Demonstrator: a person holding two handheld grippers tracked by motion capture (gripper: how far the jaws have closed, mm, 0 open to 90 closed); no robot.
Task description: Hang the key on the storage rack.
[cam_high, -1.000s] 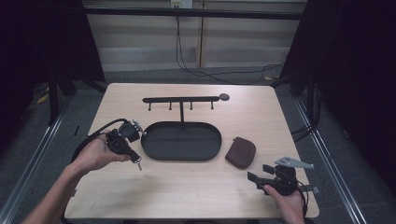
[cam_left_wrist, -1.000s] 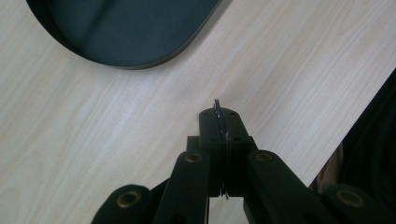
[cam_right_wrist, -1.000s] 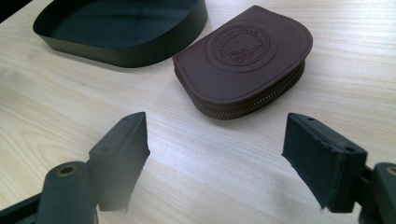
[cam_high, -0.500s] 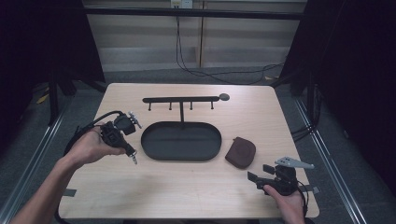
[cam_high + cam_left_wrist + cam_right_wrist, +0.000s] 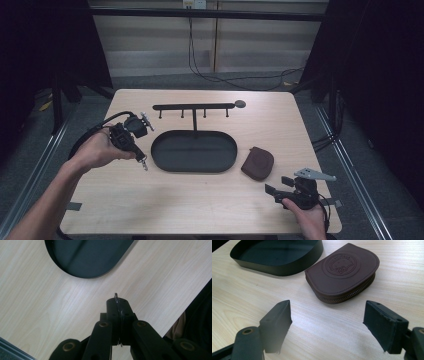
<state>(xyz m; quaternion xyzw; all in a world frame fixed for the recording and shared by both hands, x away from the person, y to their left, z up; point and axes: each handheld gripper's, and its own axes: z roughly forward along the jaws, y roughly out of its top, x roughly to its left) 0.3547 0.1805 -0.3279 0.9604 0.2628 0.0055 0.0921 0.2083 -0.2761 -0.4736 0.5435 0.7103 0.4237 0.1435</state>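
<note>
Left gripper [image 5: 141,161] clamped on a key [image 5: 144,163] near tabletop's left edge, right gripper [image 5: 278,186] wide open, empty; probably hanging it on the rack [image 5: 194,107] next.

Your left tool [image 5: 143,162] hangs over bare desk [image 5: 200,200] just left of the black oval tray [image 5: 194,151], whose low wall blocks any sideways sweep to the right. Behind the tray, the hook rack [image 5: 195,107] stands across the way. Ahead of your right tool [image 5: 278,186], the brown pouch [image 5: 258,163] lies close; the whole front strip of desk between your hands is open.
</note>
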